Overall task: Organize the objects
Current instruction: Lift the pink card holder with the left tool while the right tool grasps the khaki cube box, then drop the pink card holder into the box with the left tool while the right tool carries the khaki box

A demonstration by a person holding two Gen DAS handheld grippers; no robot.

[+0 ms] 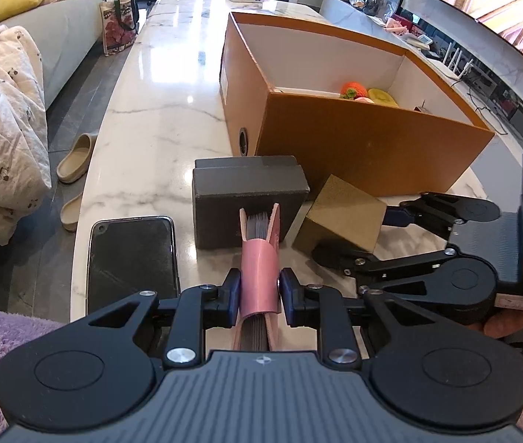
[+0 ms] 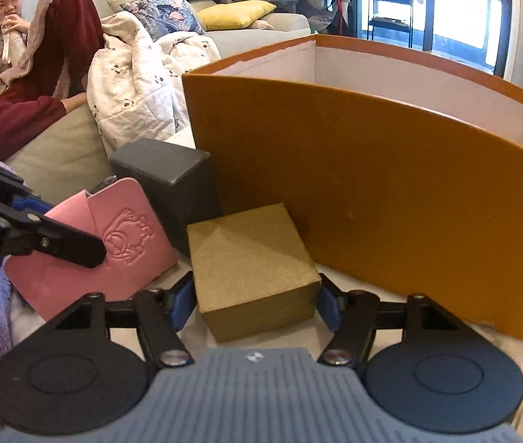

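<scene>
Grippers clamped beside orange box (image 1: pixel 354 147).
Left gripper (image 1: pixel 260 295) squeezing pink notebook (image 1: pixel 259 277), just before grey block (image 1: pixel 248 199); right gripper (image 2: pixel 254 301) pinching gold cube (image 2: pixel 250 269), touching box's near wall.

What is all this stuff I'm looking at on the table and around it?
Storage box: one, orange, table right; toys inside.
Dark box: one, grey, before the storage box.
Small box: one, olive-gold, between right gripper's fingers.
Pink notebook: one, clamped by left gripper.
Phone: one, black, table left.
Table: one, white marble.
Slippers: two, beige, floor.
Sofa: one, grey, with cushions and blanket.
Left gripper: black, shut.
Right gripper: black, around small box.
</scene>
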